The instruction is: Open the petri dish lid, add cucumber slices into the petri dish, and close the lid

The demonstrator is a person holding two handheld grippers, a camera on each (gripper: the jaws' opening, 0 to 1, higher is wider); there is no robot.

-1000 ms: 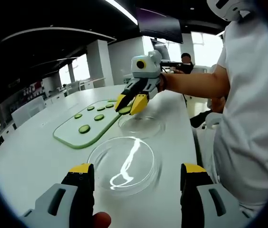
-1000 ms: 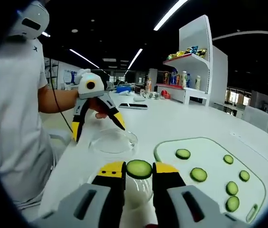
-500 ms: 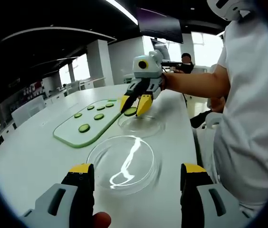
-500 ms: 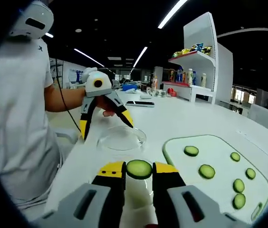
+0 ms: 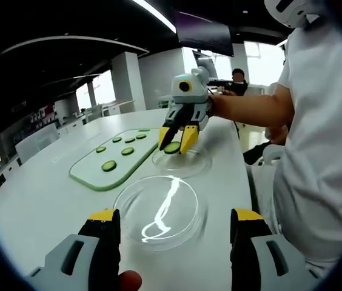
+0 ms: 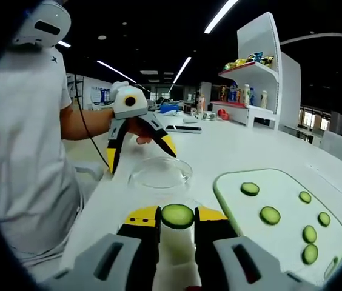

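- Over the open petri dish, the right gripper now hangs with a cucumber slice pinched between its jaws; a second earlier it was off to the side, toward the green cutting board.
- That puts the slice in place for release, I judge.
- The left gripper stands with jaws spread wide and empty, unchanged, above the lid lying on the white table.
- More slices wait on the board.

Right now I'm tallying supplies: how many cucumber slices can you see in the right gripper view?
6. One cucumber slice is pinched in the right claw. Five lie on the green board. Another near the board's lower edge may be cut off.
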